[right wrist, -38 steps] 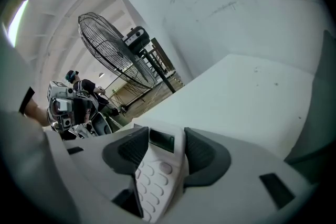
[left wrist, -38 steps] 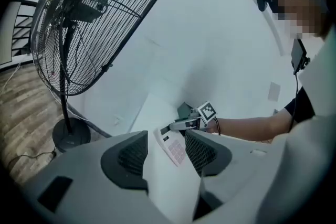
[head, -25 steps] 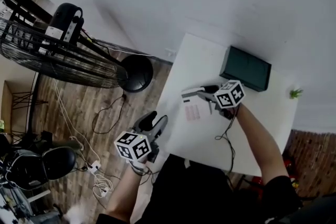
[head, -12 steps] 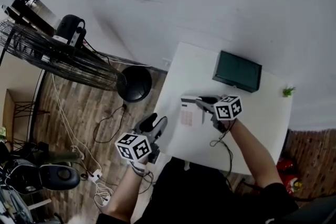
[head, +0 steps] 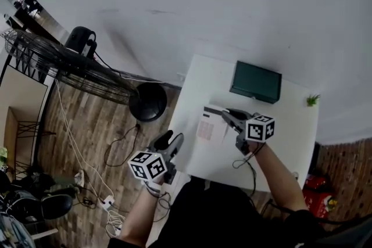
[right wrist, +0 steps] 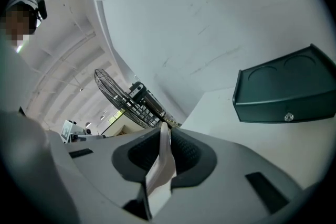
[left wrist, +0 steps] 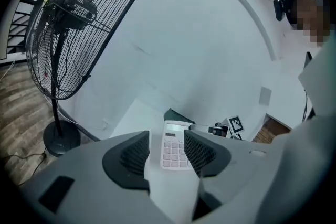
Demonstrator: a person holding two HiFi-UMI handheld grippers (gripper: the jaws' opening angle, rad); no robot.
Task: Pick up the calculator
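1. One big fan (head: 64, 61) stands at ten o'clock.
2. The left hand-held gripper (head: 172, 139) is open and empty, at seven o'clock from the calculator (head: 207, 124).
3. The right hand-held gripper (head: 225, 115), its jaws just closing, pinches the calculator's edge over the white surface (head: 290, 125).
4. A green box (head: 256, 82) sits at one o'clock.
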